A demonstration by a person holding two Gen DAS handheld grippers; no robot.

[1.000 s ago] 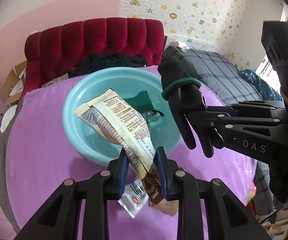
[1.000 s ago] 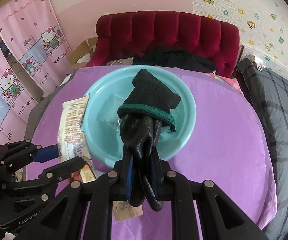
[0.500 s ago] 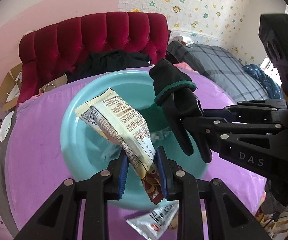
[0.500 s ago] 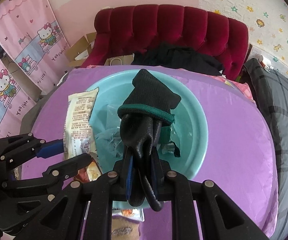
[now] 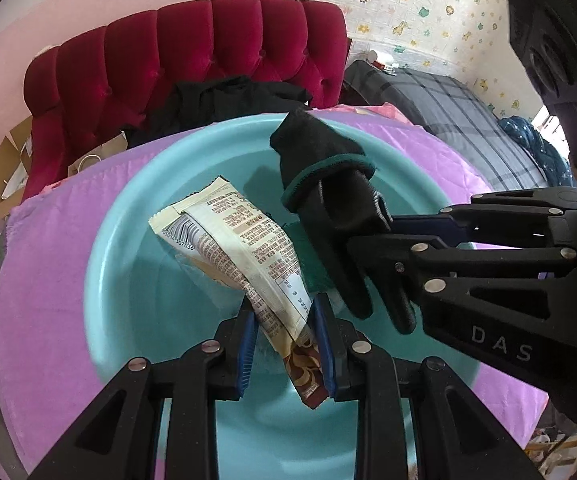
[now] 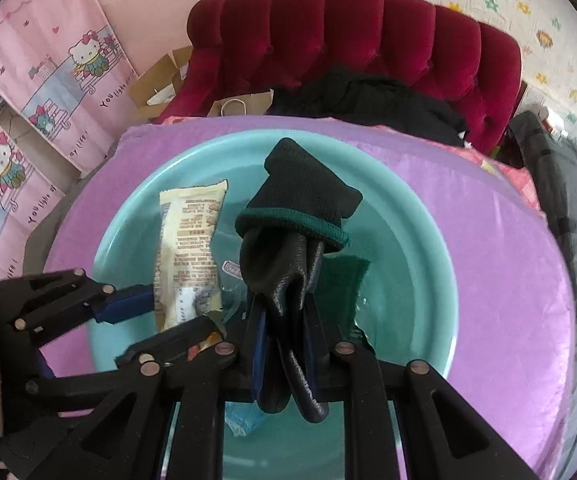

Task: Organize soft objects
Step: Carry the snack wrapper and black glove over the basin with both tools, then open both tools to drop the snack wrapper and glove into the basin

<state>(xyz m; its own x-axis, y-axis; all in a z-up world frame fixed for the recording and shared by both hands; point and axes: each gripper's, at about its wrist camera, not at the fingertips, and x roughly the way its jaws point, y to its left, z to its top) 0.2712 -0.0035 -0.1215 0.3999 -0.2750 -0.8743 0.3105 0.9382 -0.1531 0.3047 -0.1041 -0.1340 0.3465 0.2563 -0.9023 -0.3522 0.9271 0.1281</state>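
Observation:
My left gripper (image 5: 284,320) is shut on a cream snack wrapper (image 5: 240,248) and holds it over the teal basin (image 5: 120,280). My right gripper (image 6: 284,320) is shut on a black glove with a green cuff (image 6: 296,216), also held over the basin (image 6: 428,280). The wrapper (image 6: 190,252) and the left gripper (image 6: 168,312) show at the left of the right wrist view. The glove (image 5: 328,184) and the right gripper (image 5: 372,232) show at the right of the left wrist view. A dark green cloth (image 6: 340,284) and clear packets lie in the basin.
The basin stands on a round table with a purple cloth (image 6: 500,280). A red tufted sofa (image 6: 348,40) with black clothes on it stands behind. A grey plaid bed (image 5: 468,120) is at the right. Pink curtains (image 6: 40,80) and cardboard boxes are at the left.
Both grippers have moved forward with their loads, from the basin's near edge to over its inside. The packets on the table in front have left the view.

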